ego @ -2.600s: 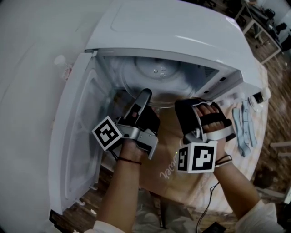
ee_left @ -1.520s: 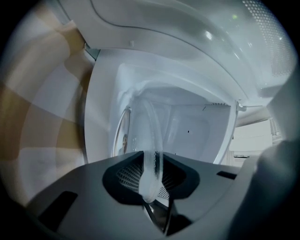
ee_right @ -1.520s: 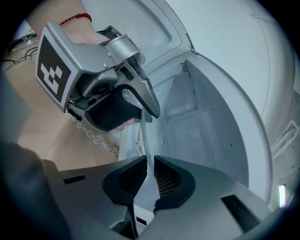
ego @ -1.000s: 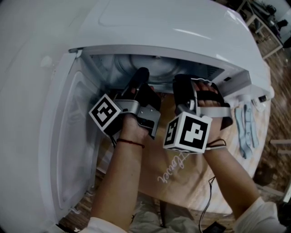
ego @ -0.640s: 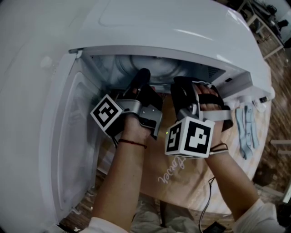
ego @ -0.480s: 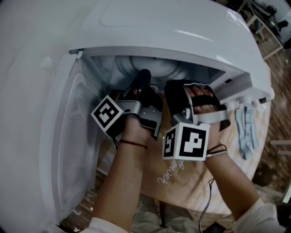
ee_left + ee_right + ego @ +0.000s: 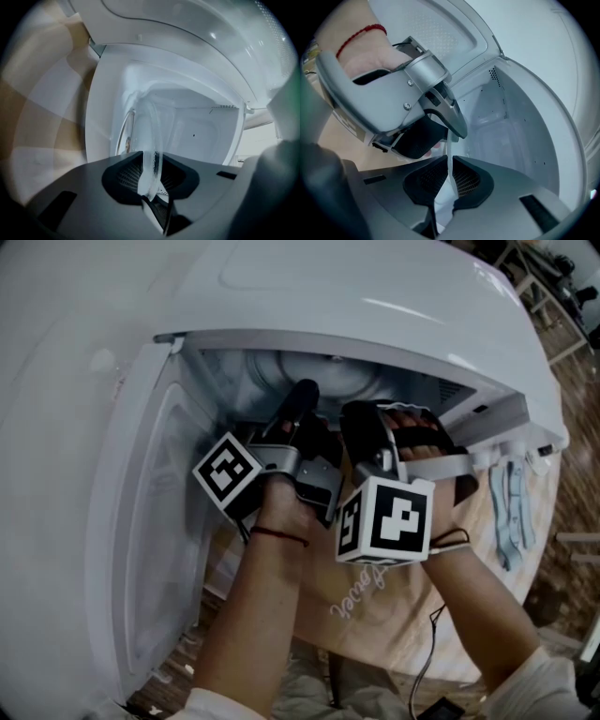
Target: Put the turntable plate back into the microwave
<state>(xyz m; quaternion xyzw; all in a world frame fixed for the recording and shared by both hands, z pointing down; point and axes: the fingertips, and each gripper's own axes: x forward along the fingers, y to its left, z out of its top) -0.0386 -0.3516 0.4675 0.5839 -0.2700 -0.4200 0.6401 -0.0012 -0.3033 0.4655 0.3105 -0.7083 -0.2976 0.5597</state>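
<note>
The clear glass turntable plate (image 7: 323,379) lies partly inside the white microwave (image 7: 375,296), its front rim hidden behind my hands. In the left gripper view the plate (image 7: 153,140) runs edge-on from the jaws into the cavity. My left gripper (image 7: 302,399) is shut on its rim at the opening. Close beside it on the right, my right gripper (image 7: 361,427) is shut on the same rim (image 7: 450,164). The right gripper view also shows the left gripper (image 7: 412,89) just ahead.
The microwave door (image 7: 155,549) hangs open at the left. The microwave stands on a table with a tan cover (image 7: 375,601). A pale blue item (image 7: 506,512) lies at the table's right edge. Wooden floor shows beyond.
Both grippers have pushed a little farther into the opening with the plate. The right gripper has shifted left, closer to the left one.
</note>
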